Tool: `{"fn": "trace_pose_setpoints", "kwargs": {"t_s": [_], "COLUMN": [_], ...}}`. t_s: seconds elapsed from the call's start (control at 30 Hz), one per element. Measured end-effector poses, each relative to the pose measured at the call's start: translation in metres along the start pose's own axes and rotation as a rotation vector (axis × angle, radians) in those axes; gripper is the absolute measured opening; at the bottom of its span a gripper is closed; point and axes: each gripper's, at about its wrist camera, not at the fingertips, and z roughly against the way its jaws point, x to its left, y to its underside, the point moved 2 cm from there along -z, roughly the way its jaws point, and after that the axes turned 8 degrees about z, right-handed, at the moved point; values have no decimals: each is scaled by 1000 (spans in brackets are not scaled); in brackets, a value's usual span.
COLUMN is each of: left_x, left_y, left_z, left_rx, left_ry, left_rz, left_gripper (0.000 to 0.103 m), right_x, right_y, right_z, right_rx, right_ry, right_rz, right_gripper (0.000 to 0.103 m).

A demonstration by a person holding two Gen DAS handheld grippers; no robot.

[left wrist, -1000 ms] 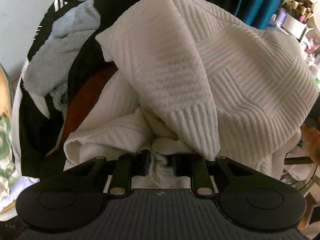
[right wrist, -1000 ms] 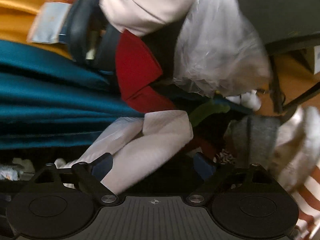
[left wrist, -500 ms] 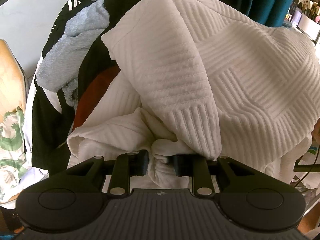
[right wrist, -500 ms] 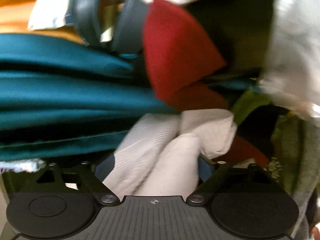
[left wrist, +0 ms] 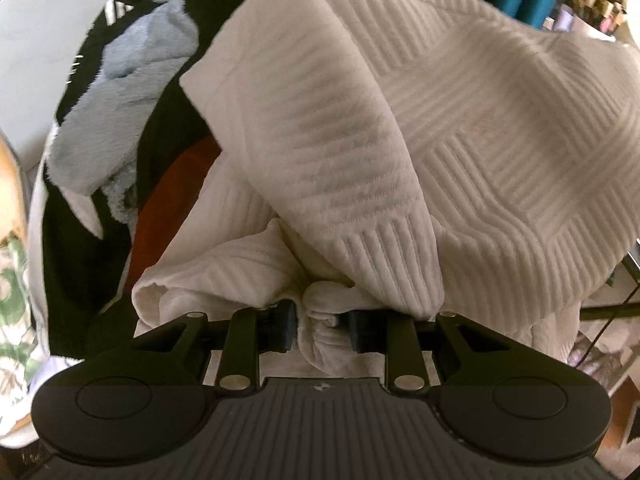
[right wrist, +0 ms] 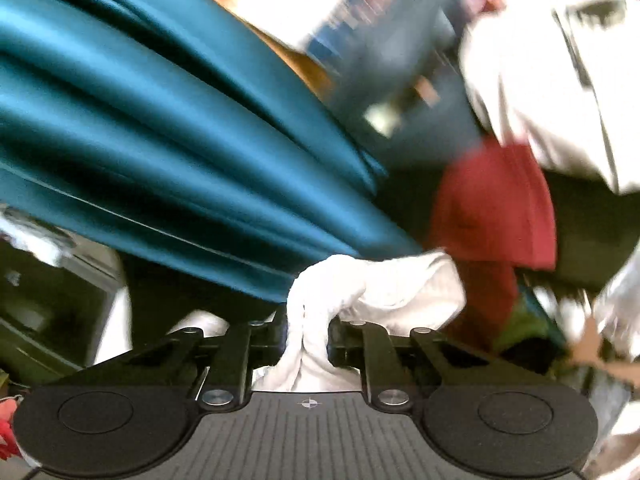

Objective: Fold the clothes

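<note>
Tongs on the left [left wrist: 322,326] are pinching the white textured sweater [left wrist: 460,128]; right tongs [right wrist: 308,334] (just closing) are clamping its white fabric too.

The white sweater [left wrist: 460,128] is ribbed, matt knit cloth; the teal curtain [right wrist: 168,128] is smooth, glossy fabric.

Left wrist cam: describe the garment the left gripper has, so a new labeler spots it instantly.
Start at the heap of clothes filling the left wrist view: black, grey fleece and rust pieces sit on its left. Draped over the middle and right is the white sweater, bunched between the left gripper pads. Only it is white with raised ribbed geometric bands.
</note>
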Motion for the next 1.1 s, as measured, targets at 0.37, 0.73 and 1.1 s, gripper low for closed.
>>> {"fn": "trace_pose_setpoints", "kwargs": {"t_s": [0.37, 0.73, 1.1], "left_x": [23, 32, 52], "left_y": [-4, -6, -5], "left_z": [-10, -15, 30], "left_rx": [30, 60, 12], "left_ry": [180, 297, 362], "left_rz": [-28, -48, 8], "left_gripper": [27, 30, 55], "right_x": [185, 230, 213], "right_y": [8, 147, 180], "right_z": [95, 21, 5], "right_rx": [-96, 386, 418], "right_ry": [-202, -35, 23], "right_rz": [444, 780, 726], "right_gripper": [14, 15, 15]}}
